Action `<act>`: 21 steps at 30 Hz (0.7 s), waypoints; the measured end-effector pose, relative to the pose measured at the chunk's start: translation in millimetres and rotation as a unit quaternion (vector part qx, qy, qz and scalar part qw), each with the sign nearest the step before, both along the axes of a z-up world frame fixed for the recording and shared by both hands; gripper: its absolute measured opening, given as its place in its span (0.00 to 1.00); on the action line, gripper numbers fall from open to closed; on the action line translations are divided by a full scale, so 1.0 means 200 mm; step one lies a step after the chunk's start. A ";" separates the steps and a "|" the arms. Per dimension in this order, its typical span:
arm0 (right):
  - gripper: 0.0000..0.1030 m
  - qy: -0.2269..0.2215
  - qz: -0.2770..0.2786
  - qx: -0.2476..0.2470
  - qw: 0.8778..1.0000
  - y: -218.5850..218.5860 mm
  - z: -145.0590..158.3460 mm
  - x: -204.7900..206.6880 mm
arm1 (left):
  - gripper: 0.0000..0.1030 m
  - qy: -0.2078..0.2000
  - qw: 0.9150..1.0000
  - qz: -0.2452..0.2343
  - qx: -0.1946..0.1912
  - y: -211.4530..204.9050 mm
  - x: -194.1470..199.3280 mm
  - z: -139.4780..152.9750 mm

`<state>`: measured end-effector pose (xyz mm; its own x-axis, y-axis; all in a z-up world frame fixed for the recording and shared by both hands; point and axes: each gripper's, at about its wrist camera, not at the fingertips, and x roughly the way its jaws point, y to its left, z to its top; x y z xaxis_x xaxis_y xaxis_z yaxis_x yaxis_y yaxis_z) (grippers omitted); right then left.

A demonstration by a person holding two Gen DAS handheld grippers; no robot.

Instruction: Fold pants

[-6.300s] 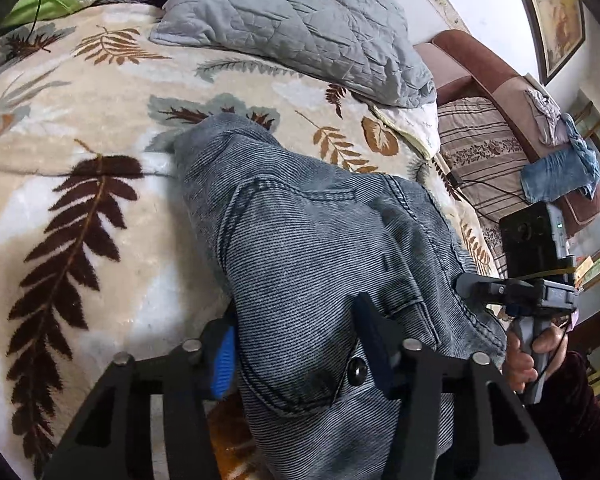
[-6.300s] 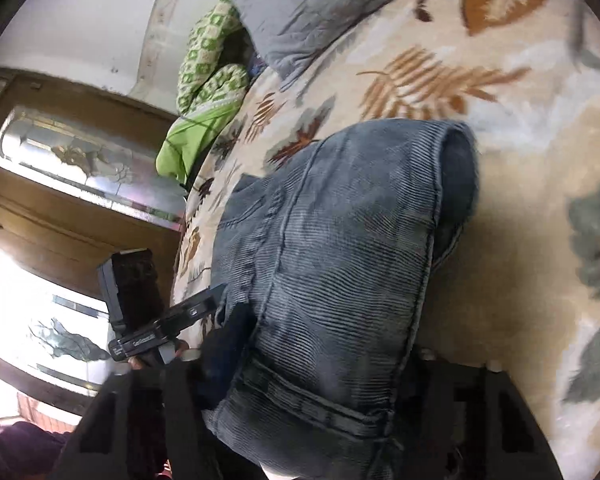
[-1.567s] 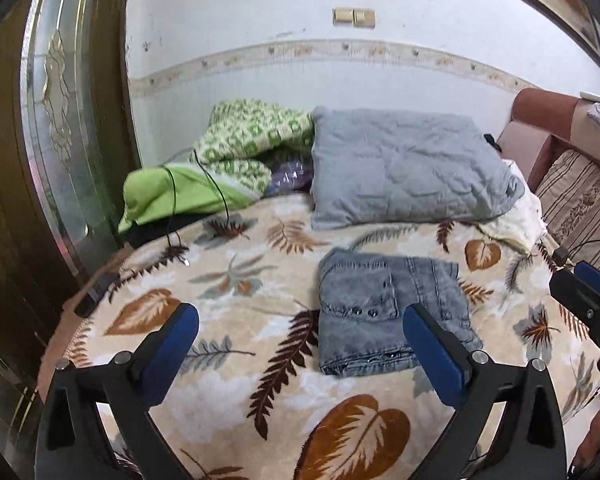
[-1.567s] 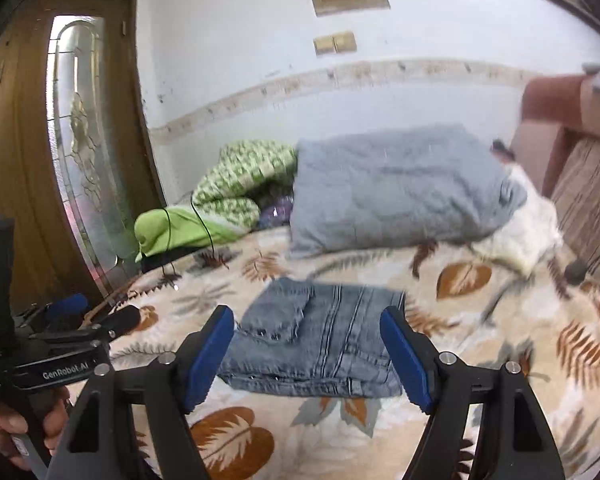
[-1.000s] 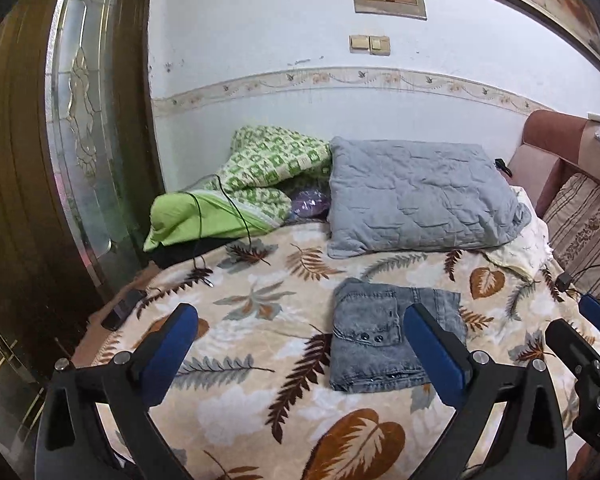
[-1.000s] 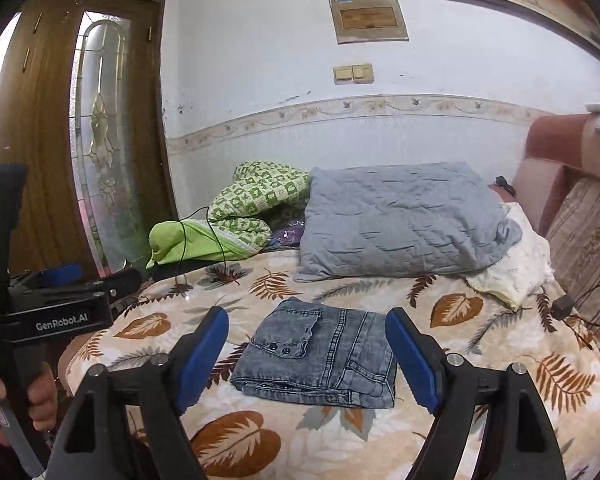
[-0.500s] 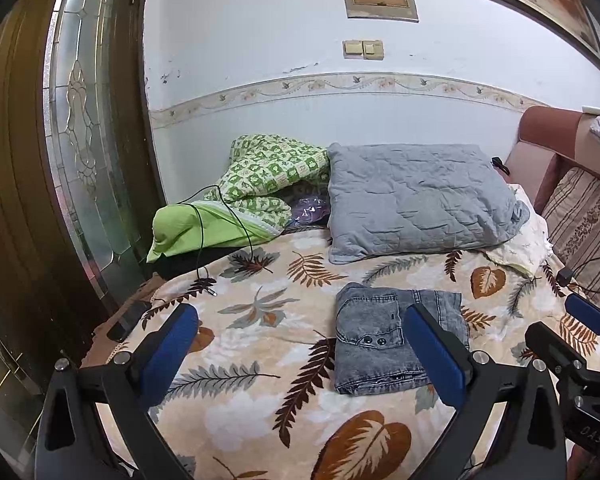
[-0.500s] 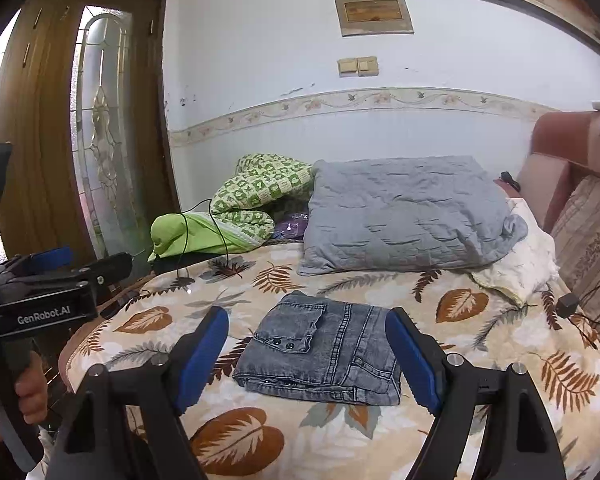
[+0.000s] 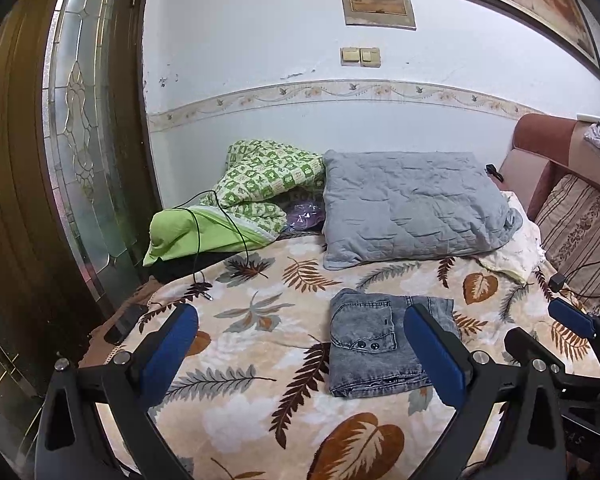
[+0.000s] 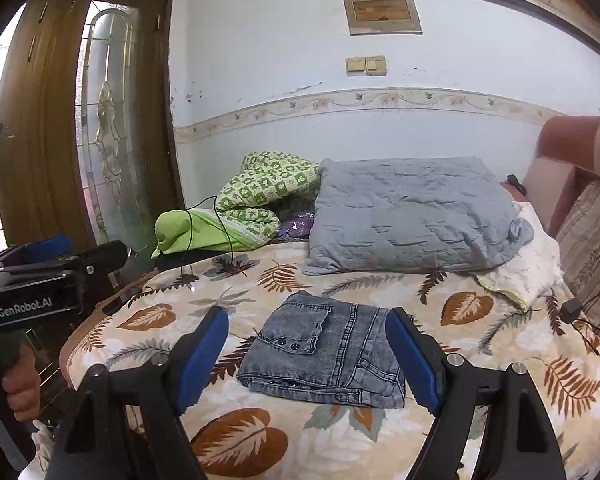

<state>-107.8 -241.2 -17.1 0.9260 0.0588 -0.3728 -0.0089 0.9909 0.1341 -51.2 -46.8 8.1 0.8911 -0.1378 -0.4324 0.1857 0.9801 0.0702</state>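
Both tools are held back off the near edge of the bed (image 9: 260,360), clear of the fabric. The left gripper (image 9: 300,350) has its jaws spread wide and holds nothing; the right gripper (image 10: 308,354) is likewise spread wide and empty.

The pants (image 10: 328,354) lie ahead of both, on the blanket, between the near edge and the pillows. They are a compact grey denim rectangle, several layers thick, with a buttoned pocket flap uppermost. In the right wrist view the bundle sits squarely between the two blue pads (image 10: 202,356), so the right tool is lined up on it. In the left wrist view it lies toward the right-hand pad, so the left tool stands off to the left of it. Its longer side appears to run toward the pillows, though the lens distortion makes this uncertain.

Judgement: folding looks complete; no further grasp seems called for.

Beyond the pants, a grey pillow (image 9: 412,200) and a green quilt (image 9: 240,208) rest at the far edge against the wall. A black cable (image 9: 204,240) trails from the quilt onto the blanket. No containers are present
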 end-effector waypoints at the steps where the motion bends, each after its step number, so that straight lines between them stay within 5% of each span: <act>1: 0.81 -0.001 -0.001 0.000 1.000 0.00 0.00 0.00 | 0.99 -0.001 1.000 0.001 0.000 0.00 0.00 0.00; 21: 0.81 -0.015 0.003 -0.012 1.000 0.05 0.07 -0.05 | 0.99 -0.011 1.000 -0.009 -0.005 0.02 -0.06 0.05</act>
